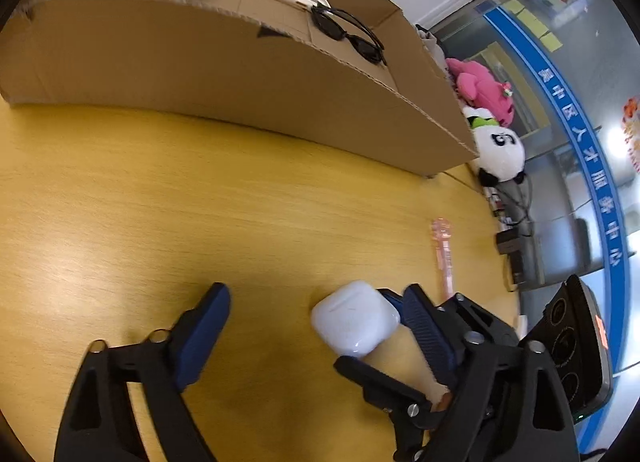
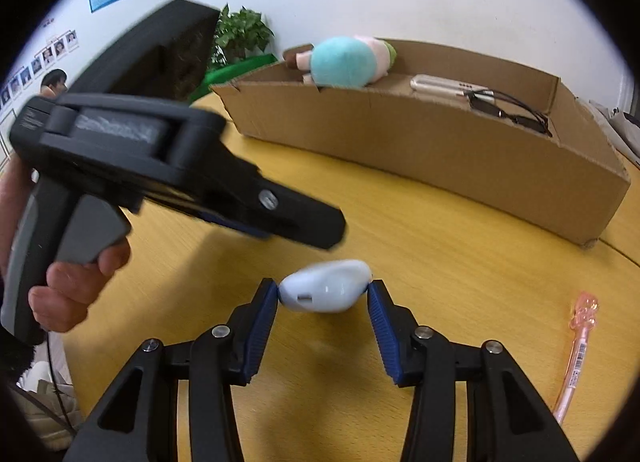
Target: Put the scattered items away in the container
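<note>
- Low in the centre of the right wrist view, a white earbud case [image 2: 326, 286] sits pinched between the right gripper [image 2: 323, 289] and its blue pads [image 2: 264, 312], one pad on each end.
- The case looks light, rigid and glossy, so probably slippery; a hold across its narrow ends, as here, seems the surest.
- Its long axis runs left to right across the frame, the charging port facing the camera.
- In the left wrist view the left gripper [image 1: 316, 310] stands wide and empty, the same case [image 1: 354, 316] just inside its right-hand finger, above the yellow wooden table [image 1: 160, 201].
- At upper right, the cardboard box [image 2: 440, 157] already contains a teal plush toy [image 2: 344, 61], a white remote [image 2: 444, 86] and black sunglasses [image 2: 508, 109].
- A pink pen [image 2: 576, 350] lies at lower right, pointing up-frame.
</note>
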